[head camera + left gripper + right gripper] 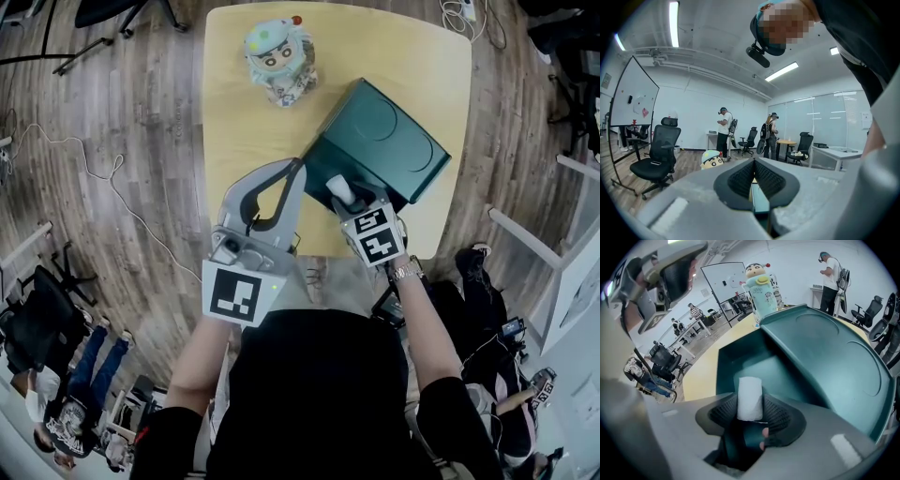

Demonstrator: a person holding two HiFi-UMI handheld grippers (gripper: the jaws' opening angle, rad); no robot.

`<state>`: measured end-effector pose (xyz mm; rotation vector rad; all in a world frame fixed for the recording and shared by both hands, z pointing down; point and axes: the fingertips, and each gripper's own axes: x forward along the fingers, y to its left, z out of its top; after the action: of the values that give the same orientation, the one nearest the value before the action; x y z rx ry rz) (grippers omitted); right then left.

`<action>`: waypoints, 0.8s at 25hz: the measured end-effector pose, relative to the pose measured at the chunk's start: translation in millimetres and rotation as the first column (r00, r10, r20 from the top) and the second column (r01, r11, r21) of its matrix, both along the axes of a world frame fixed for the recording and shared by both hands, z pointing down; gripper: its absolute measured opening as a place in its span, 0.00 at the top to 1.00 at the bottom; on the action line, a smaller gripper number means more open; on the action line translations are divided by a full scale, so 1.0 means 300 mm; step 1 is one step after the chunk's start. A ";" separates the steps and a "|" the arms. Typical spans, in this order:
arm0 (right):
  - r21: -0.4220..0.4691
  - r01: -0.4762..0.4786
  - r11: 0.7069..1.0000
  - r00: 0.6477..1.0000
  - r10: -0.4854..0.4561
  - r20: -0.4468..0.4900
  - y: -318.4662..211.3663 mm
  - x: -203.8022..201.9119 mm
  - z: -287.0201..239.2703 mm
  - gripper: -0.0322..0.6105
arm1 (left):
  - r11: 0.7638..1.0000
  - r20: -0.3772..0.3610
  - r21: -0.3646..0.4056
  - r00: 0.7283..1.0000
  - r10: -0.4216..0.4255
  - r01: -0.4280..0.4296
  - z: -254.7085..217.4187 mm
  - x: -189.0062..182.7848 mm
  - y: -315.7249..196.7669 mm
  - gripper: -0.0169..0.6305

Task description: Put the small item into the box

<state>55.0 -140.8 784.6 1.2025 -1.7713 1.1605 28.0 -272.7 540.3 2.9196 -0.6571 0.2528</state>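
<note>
A dark teal box (409, 161) stands open on the wooden table (234, 131), its lid (380, 127) tipped back to the far right. My right gripper (340, 195) is shut on a small white cylinder (338, 188), just over the near edge of the box's opening. In the right gripper view the white cylinder (750, 397) sits upright between the pads of that gripper (750, 409), above the box's hollow (761, 364). My left gripper (301, 167) reaches the box's left corner. In the left gripper view this gripper (754, 187) is shut on a thin teal edge (760, 202) of the box.
A cartoon boy figure (277, 54) stands at the table's far end, to the left of the box; it also shows as a figure (757, 287) beyond the box. Office chairs (658, 157) and people stand around on the wooden floor (122, 159). Cables (103, 178) trail left of the table.
</note>
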 end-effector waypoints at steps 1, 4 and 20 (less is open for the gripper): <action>-0.002 0.002 1.000 1.000 -0.002 0.001 0.003 -0.005 -0.001 0.66 | 1.000 -0.002 0.001 1.000 -0.001 0.001 -0.002 -0.005 0.004 0.97; 0.002 0.006 1.000 1.000 -0.006 0.001 0.002 -0.012 -0.009 0.65 | 1.000 -0.006 0.006 1.000 -0.002 0.002 -0.009 -0.013 0.007 0.97; 0.043 0.008 0.999 1.000 -0.007 -0.012 -0.027 -0.012 -0.087 0.62 | 0.999 -0.008 0.036 1.000 0.008 -0.008 -0.058 -0.047 0.018 0.97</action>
<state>51.5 -148.8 758.3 1.2243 -1.7994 1.1137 13.8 -267.4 522.8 2.9566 -0.6555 0.2316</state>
